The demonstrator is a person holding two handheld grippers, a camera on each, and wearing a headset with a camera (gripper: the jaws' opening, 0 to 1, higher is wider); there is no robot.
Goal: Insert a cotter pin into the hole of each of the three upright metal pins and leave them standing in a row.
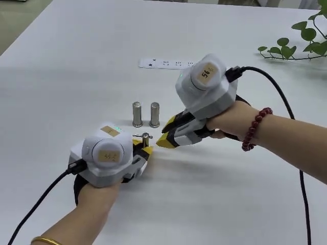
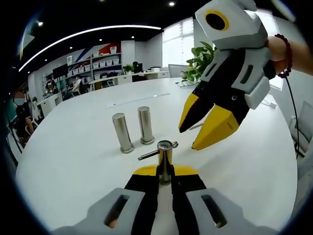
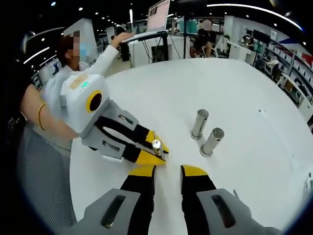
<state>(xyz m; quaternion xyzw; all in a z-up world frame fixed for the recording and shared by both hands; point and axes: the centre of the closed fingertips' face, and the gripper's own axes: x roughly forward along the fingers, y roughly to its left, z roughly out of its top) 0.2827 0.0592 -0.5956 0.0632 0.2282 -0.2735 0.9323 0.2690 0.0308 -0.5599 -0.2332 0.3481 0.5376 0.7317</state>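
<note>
Left gripper (image 1: pixel 145 149): lay at the lower left of the head view. The left hand (image 1: pixel 99 196) behind it was low over the white table (image 1: pixel 230 199), and the forearm entered from the bottom edge.
Left jaws: pressed together on the lower shaft of the held metal pin (image 2: pixel 165 159), which stood upright between the yellow tips.
Cotter pin (image 2: pixel 148 155): sat crosswise through the top of the held metal pin, its legs pointing left in the left gripper view.
Right gripper (image 1: pixel 166 133): was right of centre in the head view. The right hand (image 1: pixel 230 120) was raised and angled down to the left (a bead bracelet (image 1: pixel 255 127) circled the wrist).
Right jaws: were spread with nothing between them, their tips near the held metal pin but apart from it.
Rear-left pin (image 1: pixel 137 114) and rear-right pin (image 1: pixel 155 114): stood upright side by side, just above the held metal pin in the head view.
</note>
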